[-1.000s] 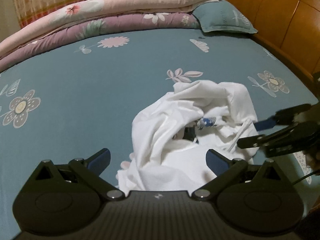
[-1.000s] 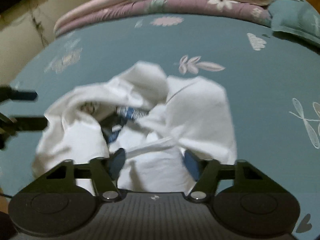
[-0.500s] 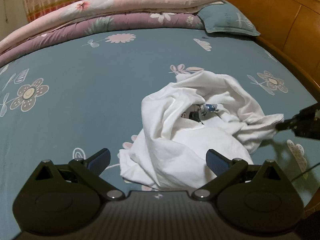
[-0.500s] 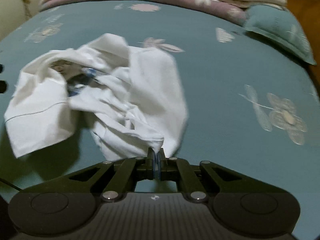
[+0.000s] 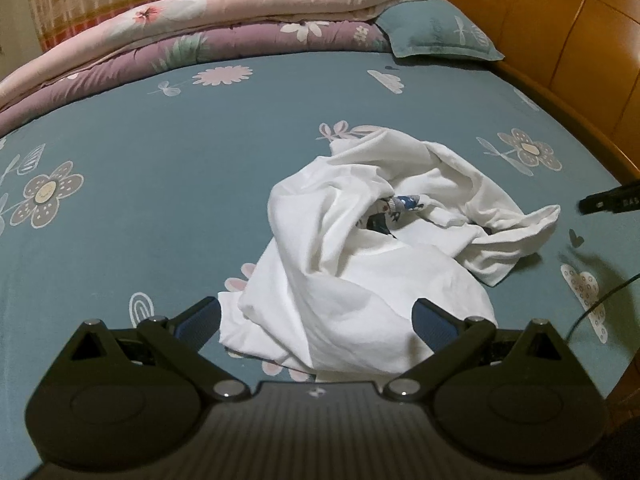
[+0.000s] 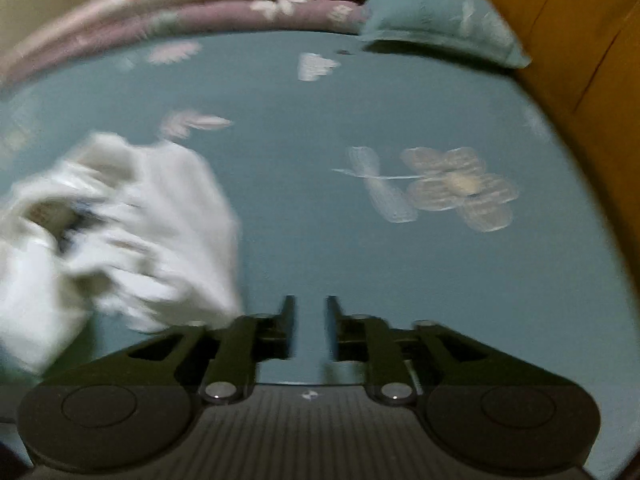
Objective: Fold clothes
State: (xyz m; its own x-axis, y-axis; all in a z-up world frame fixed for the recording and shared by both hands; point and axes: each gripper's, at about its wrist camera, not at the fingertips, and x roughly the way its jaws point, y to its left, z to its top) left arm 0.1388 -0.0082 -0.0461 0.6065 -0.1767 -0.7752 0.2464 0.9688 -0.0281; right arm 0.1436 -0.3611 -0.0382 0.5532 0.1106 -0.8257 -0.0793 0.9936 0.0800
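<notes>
A crumpled white garment [image 5: 360,256] is lying on the teal floral bedsheet [image 5: 160,184]; the left gripper [image 5: 316,316] is hovering wide over its near edge (touching nothing); the right gripper [image 6: 310,320], jaws just parting narrowly, is gripping nothing beside it.

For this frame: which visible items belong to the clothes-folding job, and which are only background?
Part of the job:
- white garment, crumpled on the bed
- left gripper, open above its near edge
- right gripper, jaws just opened, nothing between them

Background:
- teal bedsheet
- folded quilts
- pillow
- wooden headboard
</notes>
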